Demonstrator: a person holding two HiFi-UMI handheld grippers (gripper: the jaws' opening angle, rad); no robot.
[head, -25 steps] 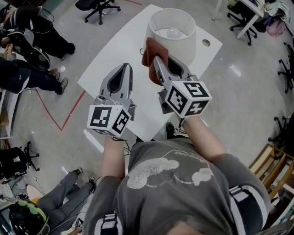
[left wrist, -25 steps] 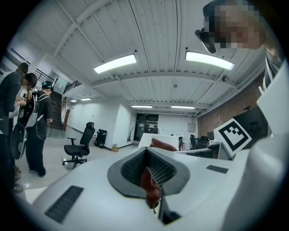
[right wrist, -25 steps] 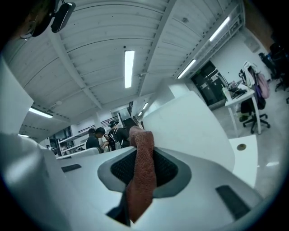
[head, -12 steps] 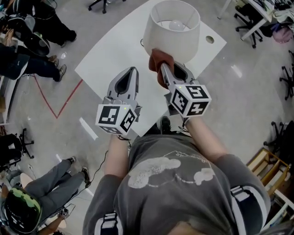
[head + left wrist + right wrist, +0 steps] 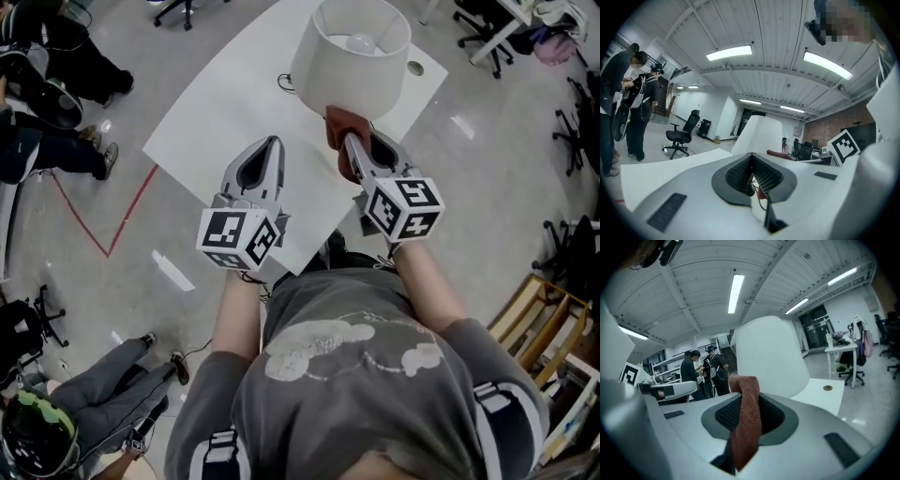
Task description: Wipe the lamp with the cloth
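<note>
head view puts your right gripper (image 5: 354, 155) clamped on the cloth (image 5: 339, 122), with the cloth's top end against the near lower edge of the lamp (image 5: 342, 66) shade, seemingly touching. the main risk is tipping: the shade is wide and light, nothing steadies it, and a firm push from the side could rock the lamp or slide it toward the far edge of the counter (image 5: 225, 112). your left gripper (image 5: 267, 145) hangs over the counter beside the lamp with its jaws together on nothing, so it braces nothing. press too deep and the hard gripper tips, not the cloth, could meet the shade and dent it. the cloth is pinched as a narrow folded strip, so a dragging stroke could tug it loose. the cord (image 5: 281, 82) lies by the base and could snag a low pass. the lamp itself stands upright near the counter's far side, with a plain white tapered shade and a bulb showing inside from above
</note>
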